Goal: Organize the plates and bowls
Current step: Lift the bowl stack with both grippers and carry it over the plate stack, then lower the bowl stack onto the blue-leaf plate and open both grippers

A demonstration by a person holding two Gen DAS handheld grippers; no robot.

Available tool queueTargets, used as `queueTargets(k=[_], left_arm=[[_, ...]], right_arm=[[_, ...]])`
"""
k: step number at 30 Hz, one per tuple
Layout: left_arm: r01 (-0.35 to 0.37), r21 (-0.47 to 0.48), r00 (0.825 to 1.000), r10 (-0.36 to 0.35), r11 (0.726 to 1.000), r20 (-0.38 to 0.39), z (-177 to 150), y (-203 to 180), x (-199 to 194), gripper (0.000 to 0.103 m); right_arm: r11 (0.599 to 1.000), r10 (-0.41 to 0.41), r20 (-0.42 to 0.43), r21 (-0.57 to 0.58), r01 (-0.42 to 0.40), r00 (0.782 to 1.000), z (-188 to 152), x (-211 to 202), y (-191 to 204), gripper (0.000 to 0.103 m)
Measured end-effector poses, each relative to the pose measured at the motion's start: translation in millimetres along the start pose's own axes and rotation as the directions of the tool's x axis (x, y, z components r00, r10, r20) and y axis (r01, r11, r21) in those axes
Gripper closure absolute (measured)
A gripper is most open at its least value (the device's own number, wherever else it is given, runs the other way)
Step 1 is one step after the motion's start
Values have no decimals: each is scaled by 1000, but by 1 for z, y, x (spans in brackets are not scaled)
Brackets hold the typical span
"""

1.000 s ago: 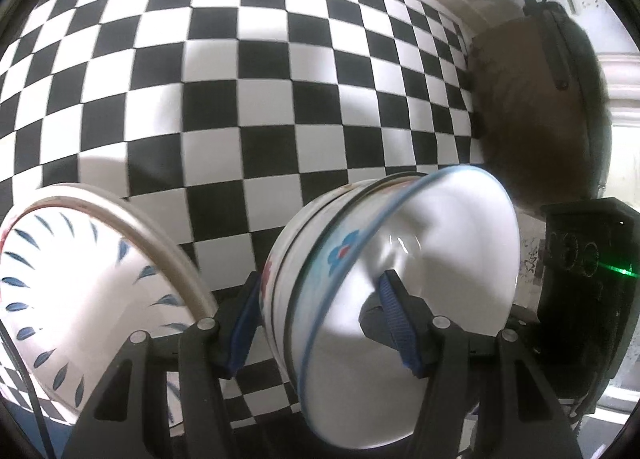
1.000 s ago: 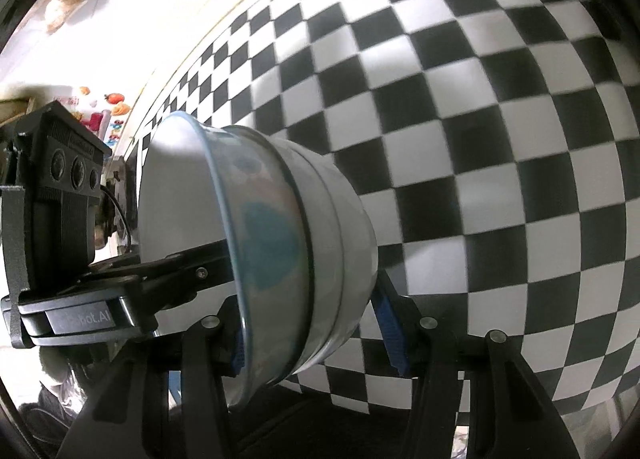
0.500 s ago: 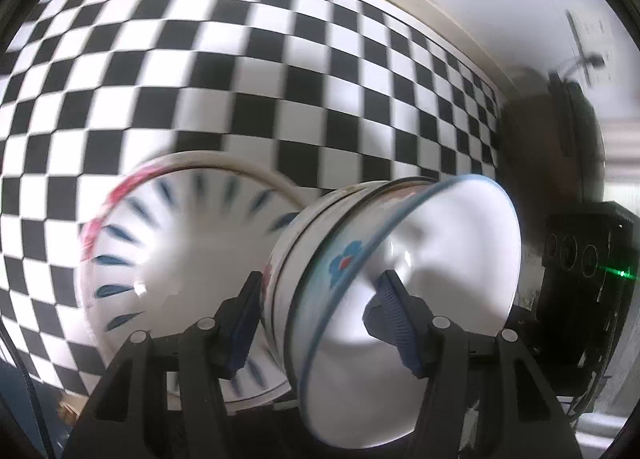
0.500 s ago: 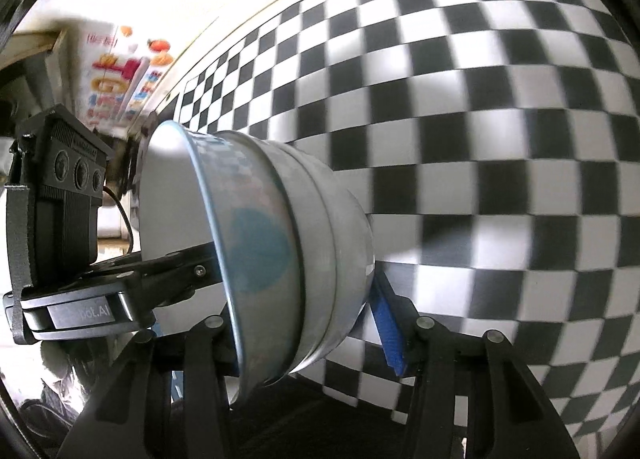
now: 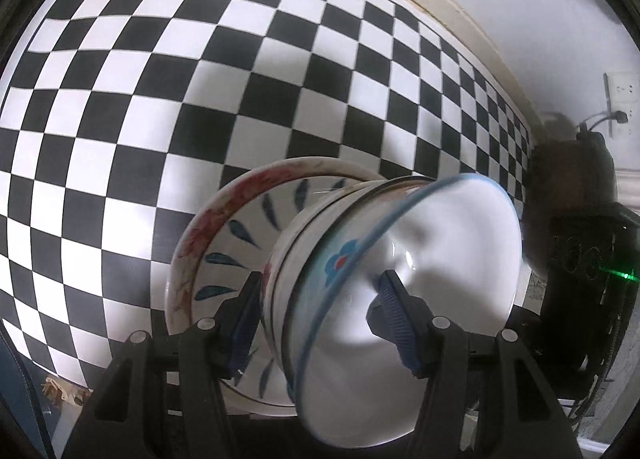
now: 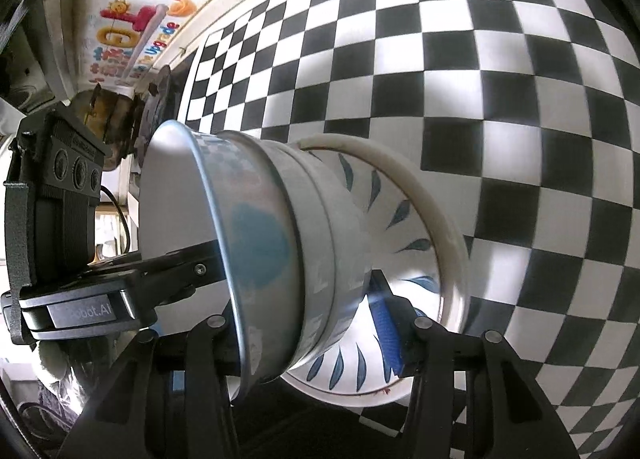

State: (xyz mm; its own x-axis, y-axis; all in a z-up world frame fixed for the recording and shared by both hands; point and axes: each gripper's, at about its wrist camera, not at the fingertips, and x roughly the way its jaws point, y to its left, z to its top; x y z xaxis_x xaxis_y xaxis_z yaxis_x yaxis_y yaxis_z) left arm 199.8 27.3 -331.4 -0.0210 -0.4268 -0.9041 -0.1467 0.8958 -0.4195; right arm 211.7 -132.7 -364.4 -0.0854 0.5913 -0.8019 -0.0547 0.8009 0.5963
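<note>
Clamping seen in left wrist view: left gripper (image 5: 320, 315) clenched on wall of nested bowls (image 5: 400, 291), one pad inside, one outside, stack carried tilted above plate (image 5: 224, 243) on checkered table (image 5: 200, 79), likely for setting down there. Top bowl empty.

Right wrist view: right gripper (image 6: 308, 323) grasping opposite wall of bowls (image 6: 280, 251), sharing load. Plate (image 6: 416, 227) bare, directly beneath.

Bowl stack (image 5: 384, 279) now above plate (image 5: 224, 243)

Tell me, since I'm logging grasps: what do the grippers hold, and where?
Both the left gripper and right gripper clamp the stack of bowls across its walls at the rims.
</note>
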Motion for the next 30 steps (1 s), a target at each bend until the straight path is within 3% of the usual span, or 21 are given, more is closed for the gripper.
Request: queueTargets(k=[10,30], left_arm=[[-15,12,1000,15,1000,-7,0,7,7,47],[-62,-19,998,62,998,-5,-4,12,3,47]], right_arm=[[1000,-27,-28,3,27,999,11,22,6,54],[996,-85,-34,-30,84,996,11,15,11,57]])
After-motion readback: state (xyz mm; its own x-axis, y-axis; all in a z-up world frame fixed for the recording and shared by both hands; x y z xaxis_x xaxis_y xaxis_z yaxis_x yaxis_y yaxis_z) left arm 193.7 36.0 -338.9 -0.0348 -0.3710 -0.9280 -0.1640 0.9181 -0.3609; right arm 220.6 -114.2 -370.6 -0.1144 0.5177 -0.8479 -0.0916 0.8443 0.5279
